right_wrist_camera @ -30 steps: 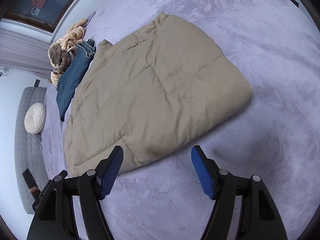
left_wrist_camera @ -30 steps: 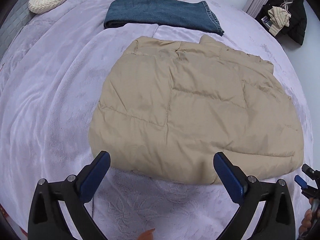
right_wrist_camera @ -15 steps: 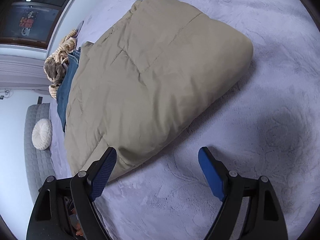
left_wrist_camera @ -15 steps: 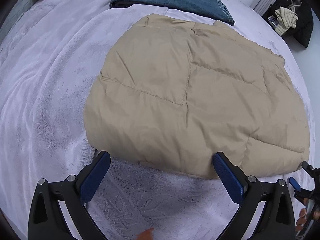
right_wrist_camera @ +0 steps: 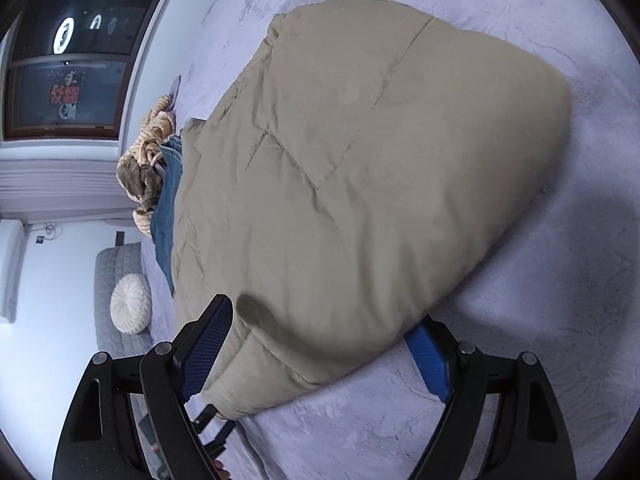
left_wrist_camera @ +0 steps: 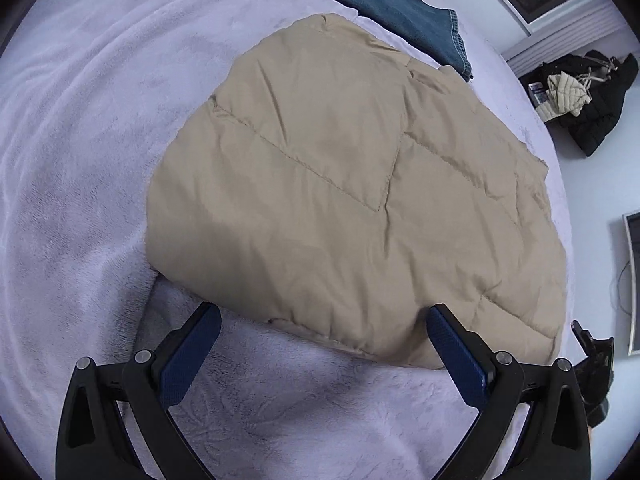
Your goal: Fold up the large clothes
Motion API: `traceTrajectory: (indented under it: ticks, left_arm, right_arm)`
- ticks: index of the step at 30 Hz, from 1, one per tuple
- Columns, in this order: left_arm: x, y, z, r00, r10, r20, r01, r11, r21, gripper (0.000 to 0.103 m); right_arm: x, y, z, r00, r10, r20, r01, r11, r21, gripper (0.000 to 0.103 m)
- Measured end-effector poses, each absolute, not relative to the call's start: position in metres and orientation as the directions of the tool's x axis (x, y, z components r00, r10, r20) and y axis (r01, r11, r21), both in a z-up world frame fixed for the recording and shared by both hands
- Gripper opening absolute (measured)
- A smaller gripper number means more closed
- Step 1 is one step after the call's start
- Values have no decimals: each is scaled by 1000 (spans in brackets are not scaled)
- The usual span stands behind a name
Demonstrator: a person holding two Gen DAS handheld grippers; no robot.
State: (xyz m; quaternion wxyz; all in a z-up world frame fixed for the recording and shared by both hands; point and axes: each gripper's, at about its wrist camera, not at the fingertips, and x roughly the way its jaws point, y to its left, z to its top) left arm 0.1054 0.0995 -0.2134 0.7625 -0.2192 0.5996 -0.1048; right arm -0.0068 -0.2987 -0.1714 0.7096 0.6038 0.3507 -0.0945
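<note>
Soft even daylight, fisheye-warped edges

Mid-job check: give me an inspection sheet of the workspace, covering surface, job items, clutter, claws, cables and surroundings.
Surface: lilac plush bedspread, rumpled.
Job's things: tan quilted puffer coat, folded, lying flat.
Clutter: folded blue jeans; striped knit heap; round cream cushion.
Claws: left claw open, at the coat's near edge; right claw open, straddling a coat corner.
Cables: thin wire by the wall.
Surroundings: dark window; black jacket pile.

Left gripper (left_wrist_camera: 324, 326) spread wide at near edge of tan quilted jacket (left_wrist_camera: 360, 184) on lavender bed (left_wrist_camera: 80, 160); folded jeans (left_wrist_camera: 384, 4) beyond.
</note>
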Motion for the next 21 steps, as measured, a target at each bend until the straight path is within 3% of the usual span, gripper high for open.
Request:
traceTrajectory:
  ticks: [6, 12, 16, 17, 19, 21]
  left_arm:
    - [105, 117, -243, 215, -565, -797, -189, 776, -601, 103]
    - [136, 114, -234, 344, -569, -747, -189, 738, -648, 103]
    - [158, 106, -242, 382, -523, -762, -223, 748, -626, 101]
    - [160, 106, -243, 391, -518, -761, -228, 747, -625, 94]
    - [164, 105, -243, 401, -536, -743, -196, 742, -641, 48]
    - [168, 103, -237, 410, -548, -729, -157, 745, -649, 32]
  right_arm:
    - [10, -298, -176, 750, 300, -589, 539, 239, 808, 103]
    - [29, -305, -189, 718, 324, -615, 559, 257, 788, 103]
    - [45, -308, -199, 719, 348, -602, 557, 230, 798, 103]
    - [47, -308, -201, 719, 350, -600, 559, 221, 799, 103]
    - [47, -309, -203, 726, 349, -593, 561, 199, 804, 103]
    - [45, -309, -204, 734, 347, -583, 560, 175, 809, 100]
